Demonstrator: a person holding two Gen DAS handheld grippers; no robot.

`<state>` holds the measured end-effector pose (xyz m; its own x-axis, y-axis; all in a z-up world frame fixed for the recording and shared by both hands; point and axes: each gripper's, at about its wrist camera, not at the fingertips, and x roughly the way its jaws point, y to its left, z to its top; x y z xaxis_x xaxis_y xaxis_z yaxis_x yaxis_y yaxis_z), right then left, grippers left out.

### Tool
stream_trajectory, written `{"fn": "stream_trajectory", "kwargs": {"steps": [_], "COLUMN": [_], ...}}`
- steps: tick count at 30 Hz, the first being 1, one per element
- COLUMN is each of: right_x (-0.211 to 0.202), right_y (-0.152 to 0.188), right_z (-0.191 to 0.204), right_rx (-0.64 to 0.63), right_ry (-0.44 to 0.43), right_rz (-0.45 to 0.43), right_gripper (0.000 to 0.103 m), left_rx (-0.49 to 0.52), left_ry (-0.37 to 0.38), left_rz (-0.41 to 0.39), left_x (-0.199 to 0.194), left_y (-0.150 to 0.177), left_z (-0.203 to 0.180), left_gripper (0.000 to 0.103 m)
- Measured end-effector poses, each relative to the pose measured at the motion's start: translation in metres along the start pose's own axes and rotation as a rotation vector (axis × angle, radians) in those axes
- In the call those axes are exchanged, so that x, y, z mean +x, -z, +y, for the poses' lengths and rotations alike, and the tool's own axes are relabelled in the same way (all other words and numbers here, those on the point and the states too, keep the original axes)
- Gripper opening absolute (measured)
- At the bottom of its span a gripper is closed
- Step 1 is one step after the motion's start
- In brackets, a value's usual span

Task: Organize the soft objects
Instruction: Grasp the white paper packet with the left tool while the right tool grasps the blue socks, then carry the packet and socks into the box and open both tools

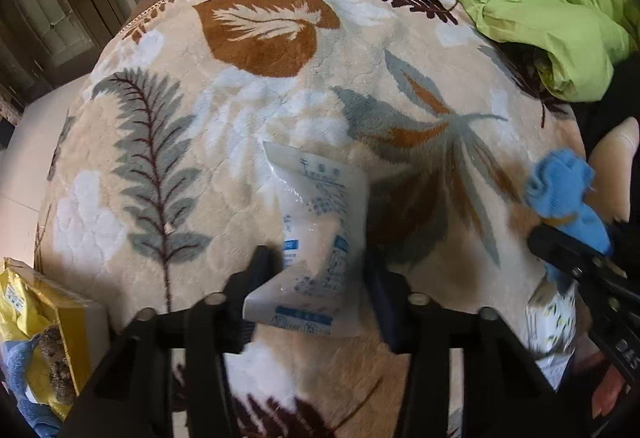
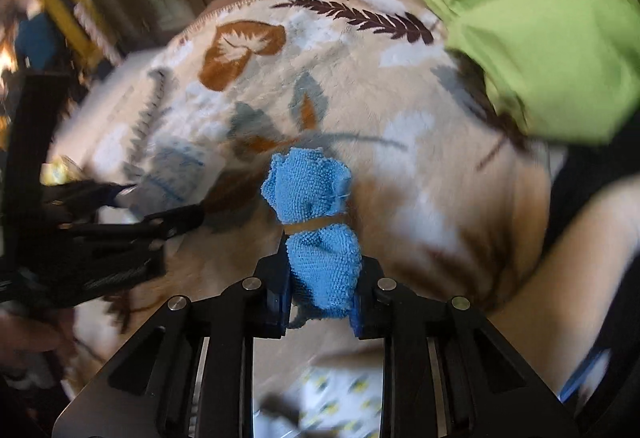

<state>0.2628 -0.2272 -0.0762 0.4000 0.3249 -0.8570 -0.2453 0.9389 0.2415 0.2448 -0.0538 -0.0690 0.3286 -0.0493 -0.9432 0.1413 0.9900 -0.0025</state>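
A white plastic packet with blue print stands up between the fingers of my left gripper, which is shut on its lower half above the leaf-patterned blanket. My right gripper is shut on a rolled blue towel bound by a tan band; the towel's upper end sticks out past the fingertips. In the left wrist view the blue towel and the right gripper show at the right edge. In the right wrist view the left gripper and its packet are blurred at the left.
A crumpled green garment lies on the blanket's far right. A yellow snack bag sits at the lower left over a blue cloth. A white pack with yellow-green dots lies below the right gripper. A person's arm is at right.
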Motion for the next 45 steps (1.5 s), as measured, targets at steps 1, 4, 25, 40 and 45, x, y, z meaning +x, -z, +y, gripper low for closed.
{"fn": "stream_trajectory", "kwargs": {"steps": [1,4,25,40,45], "right_x": [-0.004,-0.014,-0.05,-0.058,-0.056], "right_y": [0.004,0.02,0.093,0.114,0.115], "right_z": [0.002,0.012,0.117,0.21,0.239], "right_rx": [0.017,0.053,0.093,-0.006,-0.042], "right_ry": [-0.005,-0.024,-0.167,-0.226,-0.247], "right_rz": [-0.006,-0.014,-0.056,-0.047,-0.026], "right_gripper": [0.021,0.021,0.021,0.021,0.021], "left_rx": [-0.002,-0.007,0.01,-0.005,-0.039], "left_ry": [0.012,0.051,0.053,-0.015,-0.043], "left_rz": [-0.004,-0.009,-0.093,-0.184,-0.194], "left_x": [-0.003,-0.01,-0.093,-0.147,-0.161], "left_y": [0.003,0.009,0.113,0.169,0.189], "left_z": [0.003,0.013,0.069,0.114,0.145], "left_gripper": [0.038,0.033,0.029,0.029,0.029]}}
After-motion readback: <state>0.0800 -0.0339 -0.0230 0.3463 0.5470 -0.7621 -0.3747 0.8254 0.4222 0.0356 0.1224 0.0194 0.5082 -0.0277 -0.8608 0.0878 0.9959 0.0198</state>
